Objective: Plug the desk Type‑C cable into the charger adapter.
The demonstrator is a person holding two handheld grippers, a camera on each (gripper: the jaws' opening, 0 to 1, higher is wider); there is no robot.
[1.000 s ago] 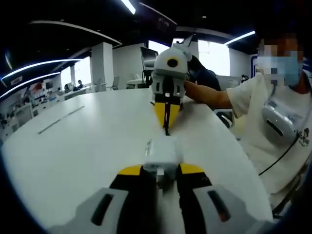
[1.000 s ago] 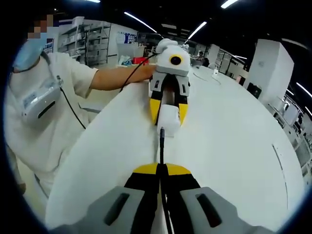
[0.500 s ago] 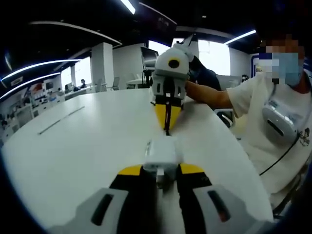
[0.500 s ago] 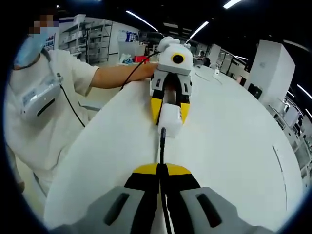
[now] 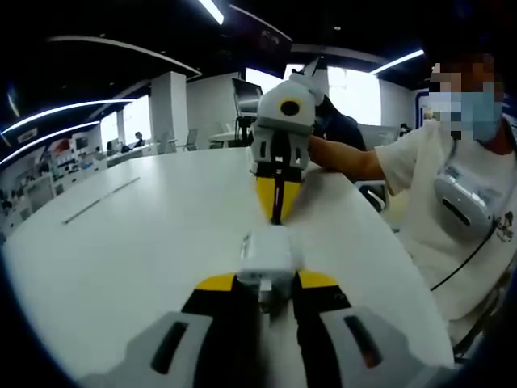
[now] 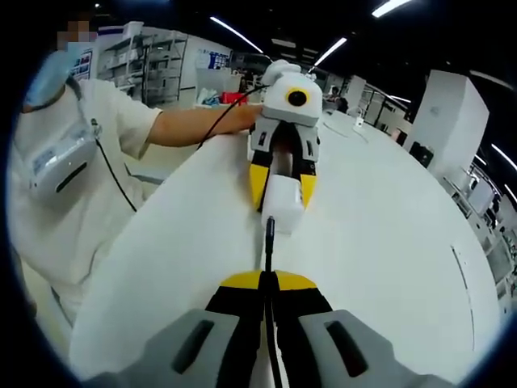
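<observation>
Over the white table, the right gripper, pinching the Type-C cable, has edged its plug nearer the charger adapter clamped by the left gripper, insertion looking imminent.

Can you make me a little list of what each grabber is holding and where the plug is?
left gripper: shut on the white charger adapter
right gripper: shut on the black Type-C cable
plug tip: pointing at the adapter, close, not in yet
surface: white table
person: standing beside the table
</observation>
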